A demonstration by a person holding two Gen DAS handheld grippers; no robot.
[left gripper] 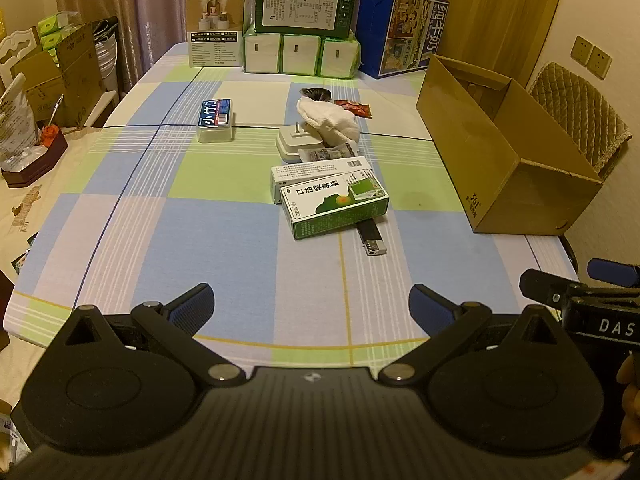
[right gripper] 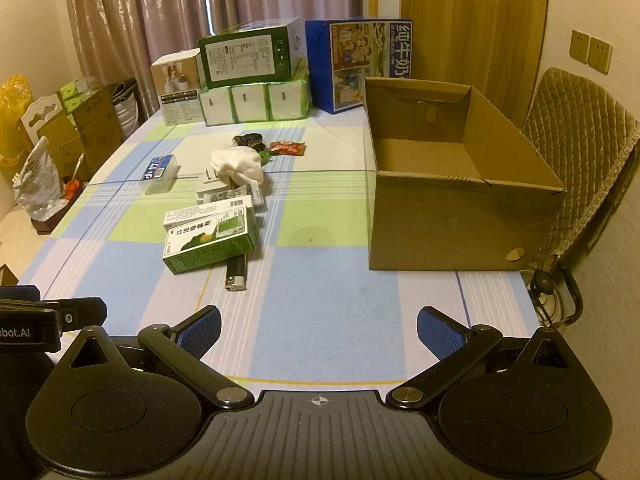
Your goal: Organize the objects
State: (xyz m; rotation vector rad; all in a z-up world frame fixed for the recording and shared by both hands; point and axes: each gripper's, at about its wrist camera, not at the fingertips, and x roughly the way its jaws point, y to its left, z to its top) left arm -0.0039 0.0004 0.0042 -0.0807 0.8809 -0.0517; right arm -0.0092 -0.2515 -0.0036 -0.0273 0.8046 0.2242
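Both claws gape empty; right claw (right gripper: 319, 330) should straddle the green box (right gripper: 211, 245) ahead-left, lift level toward the carton (right gripper: 448, 228)

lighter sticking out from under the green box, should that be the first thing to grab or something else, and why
Probably yes: reach the right gripper forward to the lighter. Both grippers are open and empty, the cardboard box on the right looks empty, and the lighter is the nearest loose item, its metal end clear of the green medicine box lying over its far end.
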